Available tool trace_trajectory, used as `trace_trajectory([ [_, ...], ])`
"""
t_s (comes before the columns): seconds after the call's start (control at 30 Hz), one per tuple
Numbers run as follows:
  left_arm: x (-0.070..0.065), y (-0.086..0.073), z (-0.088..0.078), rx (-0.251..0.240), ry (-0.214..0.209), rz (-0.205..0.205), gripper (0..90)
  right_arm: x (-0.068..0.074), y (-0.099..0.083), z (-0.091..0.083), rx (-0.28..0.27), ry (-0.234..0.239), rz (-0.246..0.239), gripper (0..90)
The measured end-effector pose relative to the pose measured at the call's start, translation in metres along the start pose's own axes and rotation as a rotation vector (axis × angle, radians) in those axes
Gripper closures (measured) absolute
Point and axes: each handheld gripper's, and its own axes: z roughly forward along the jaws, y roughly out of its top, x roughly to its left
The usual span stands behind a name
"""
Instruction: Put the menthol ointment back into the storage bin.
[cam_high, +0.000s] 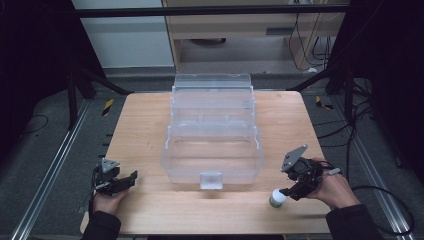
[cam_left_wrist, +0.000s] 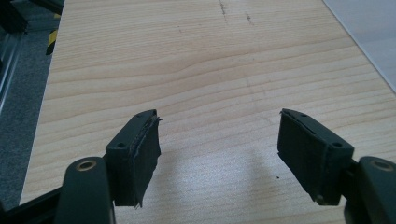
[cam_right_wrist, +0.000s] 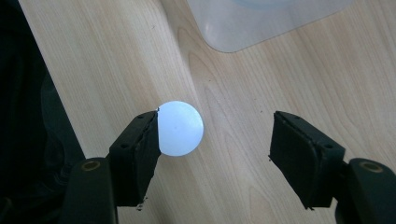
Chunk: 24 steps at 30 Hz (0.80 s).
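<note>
Clear plastic box (cam_high: 212, 145), one white-capped bottle (cam_high: 277, 198) — left gripper (cam_high: 126, 180), right gripper (cam_high: 287, 192) both agape

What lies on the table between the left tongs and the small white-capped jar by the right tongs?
In the high view, bare wood; the clear plastic box sits just behind that stretch between the left tongs and the jar.

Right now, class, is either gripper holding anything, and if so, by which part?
Nothing is held. The left gripper is open over bare wooden table. The right gripper is open too; the small white-capped round bottle stands between its jaws, against one pad, unclamped.
</note>
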Motion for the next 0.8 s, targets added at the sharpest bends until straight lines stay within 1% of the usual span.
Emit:
trace_trajectory([
  [0.07, 0.000, 0.000, 0.000, -0.001, 0.000, 0.001, 28.7, 0.001, 0.000, 0.003, 0.008, 0.003, 0.003, 32.8],
  [0.13, 0.000, 0.000, 0.000, 0.000, 0.002, 0.001, 28.6, 0.001, -0.001, 0.005, 0.017, 0.006, -0.006, 32.9],
  [0.27, 0.000, 0.000, 0.000, 0.000, 0.003, 0.001, 28.5, 0.003, -0.001, 0.009, 0.038, 0.021, -0.009, 33.2],
  [0.4, 0.001, 0.000, 0.000, 0.001, 0.004, 0.001, 28.4, 0.006, 0.000, 0.014, 0.062, 0.035, -0.024, 34.1],
  [0.43, 0.001, 0.000, 0.000, 0.001, 0.004, 0.001, 28.4, 0.006, -0.001, 0.016, 0.063, 0.036, -0.035, 34.5],
  [0.53, 0.001, 0.000, 0.000, 0.001, 0.005, 0.001, 28.4, 0.008, 0.000, 0.018, 0.084, 0.041, -0.027, 35.2],
  [0.57, 0.001, 0.000, 0.000, 0.001, 0.004, 0.002, 28.4, 0.009, 0.000, 0.020, 0.087, 0.041, -0.042, 35.7],
  [0.63, 0.001, 0.000, 0.000, 0.002, 0.004, 0.002, 28.4, 0.010, 0.000, 0.021, 0.092, 0.045, -0.036, 36.0],
  [0.67, 0.000, 0.000, 0.000, 0.002, 0.004, 0.002, 28.4, 0.009, 0.000, 0.023, 0.093, 0.044, -0.056, 36.2],
  [0.73, 0.001, 0.000, 0.000, 0.002, 0.004, 0.002, 28.4, 0.011, 0.001, 0.026, 0.104, 0.050, -0.059, 36.7],
  [0.77, 0.001, 0.000, 0.000, 0.002, 0.004, 0.002, 28.4, 0.012, 0.001, 0.028, 0.120, 0.051, -0.065, 37.2],
  [0.8, 0.001, 0.000, 0.000, 0.002, 0.004, 0.003, 28.4, 0.012, 0.001, 0.028, 0.120, 0.051, -0.065, 37.2],
])
